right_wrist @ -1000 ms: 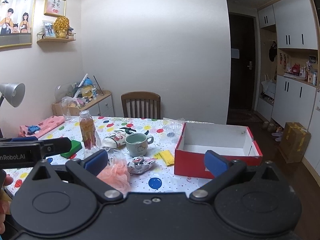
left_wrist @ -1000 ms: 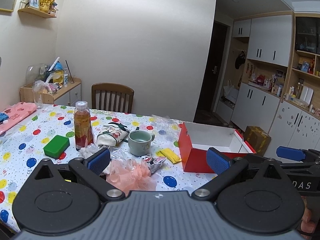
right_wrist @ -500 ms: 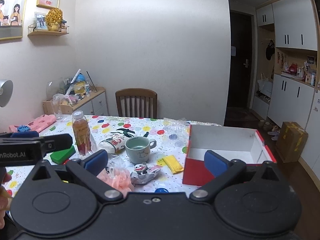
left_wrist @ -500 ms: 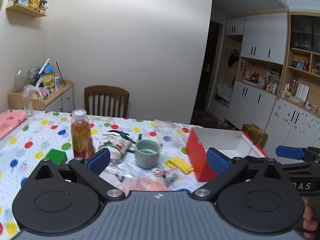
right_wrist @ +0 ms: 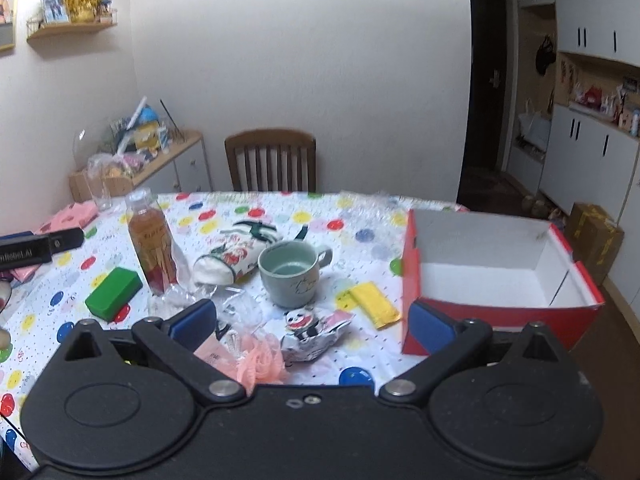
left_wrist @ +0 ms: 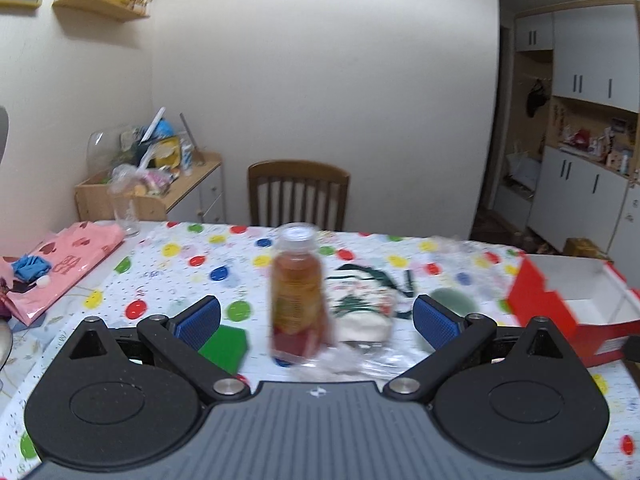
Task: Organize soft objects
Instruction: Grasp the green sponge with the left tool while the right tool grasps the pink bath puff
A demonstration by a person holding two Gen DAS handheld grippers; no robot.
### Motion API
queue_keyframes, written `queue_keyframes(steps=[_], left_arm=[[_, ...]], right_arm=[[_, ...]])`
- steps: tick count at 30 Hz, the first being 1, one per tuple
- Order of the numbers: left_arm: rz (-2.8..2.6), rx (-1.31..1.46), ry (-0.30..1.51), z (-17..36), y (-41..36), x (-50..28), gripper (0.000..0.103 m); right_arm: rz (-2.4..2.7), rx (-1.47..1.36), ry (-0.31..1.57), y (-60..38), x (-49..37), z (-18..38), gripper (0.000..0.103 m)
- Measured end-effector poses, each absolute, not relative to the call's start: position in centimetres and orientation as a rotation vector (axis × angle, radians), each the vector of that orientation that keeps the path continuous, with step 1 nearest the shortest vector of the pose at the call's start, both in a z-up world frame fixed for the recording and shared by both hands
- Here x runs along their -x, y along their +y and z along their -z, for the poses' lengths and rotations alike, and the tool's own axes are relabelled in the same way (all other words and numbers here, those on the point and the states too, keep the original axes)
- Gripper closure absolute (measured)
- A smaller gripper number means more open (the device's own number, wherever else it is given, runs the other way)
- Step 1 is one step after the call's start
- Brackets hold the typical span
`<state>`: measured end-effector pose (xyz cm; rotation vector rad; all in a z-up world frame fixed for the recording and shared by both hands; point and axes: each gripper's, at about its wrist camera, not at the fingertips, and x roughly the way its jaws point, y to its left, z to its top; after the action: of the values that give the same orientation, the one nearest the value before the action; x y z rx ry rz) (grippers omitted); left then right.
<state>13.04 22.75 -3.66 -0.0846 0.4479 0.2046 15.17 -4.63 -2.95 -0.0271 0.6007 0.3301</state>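
A table with a dotted cloth (right_wrist: 360, 220) holds soft things: a rolled white printed cloth (right_wrist: 232, 258), a pink mesh puff (right_wrist: 260, 364) in clear wrap, a panda-print pouch (right_wrist: 312, 334), a yellow cloth (right_wrist: 374, 304) and a green sponge (right_wrist: 114, 292). An open red box (right_wrist: 496, 316) with a white inside stands at the right. My right gripper (right_wrist: 312, 322) is open and empty above the puff and pouch. My left gripper (left_wrist: 316, 320) is open and empty, facing the bottle (left_wrist: 296, 292) and the rolled cloth (left_wrist: 360, 308). The left view is blurred.
A tea bottle (right_wrist: 152, 244) and a grey-green mug (right_wrist: 290, 276) stand mid-table. A pink bag (left_wrist: 64, 256) lies at the far left, with a glass (left_wrist: 124, 212) behind it. A wooden chair (right_wrist: 272, 160) and a cluttered side cabinet (right_wrist: 160, 168) stand behind the table.
The left gripper has swung left, so the bottle now sits between its fingers and the red box is at the right edge. The right gripper has moved closer and lower over the table.
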Motion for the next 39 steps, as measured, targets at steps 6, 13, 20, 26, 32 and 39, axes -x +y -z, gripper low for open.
queue_keyframes(steps=[6,13,20,26,32,39], left_arm=[[-0.247,0.068,0.532,6.7,28.6,-16.6,0.0],[-0.253,0.054,0.686,12.1,33.0,-21.0,0.001],[-0.274,0.08,0.808,16.5,36.0,-24.2,0.001],[-0.263,0.1,0.846,18.3,37.3,-25.4,0.005],[-0.247,0.126,0.881,19.5,38.1,-26.5,0.019],[-0.23,0.13,0.887,20.1,38.3,-26.8,0.031]], right_arm=[[-0.344,0.053,0.71,-2.0,-17.4,4.9,0.008],[-0.367,0.097,0.821,1.3,-20.2,7.8,0.012],[-0.398,0.092,0.929,3.3,-22.3,10.6,0.017],[-0.382,0.079,0.996,4.0,-23.6,12.9,0.02],[-0.369,0.013,1.043,3.6,-24.6,14.3,0.027],[-0.392,-0.026,1.06,3.7,-24.5,14.5,0.047]])
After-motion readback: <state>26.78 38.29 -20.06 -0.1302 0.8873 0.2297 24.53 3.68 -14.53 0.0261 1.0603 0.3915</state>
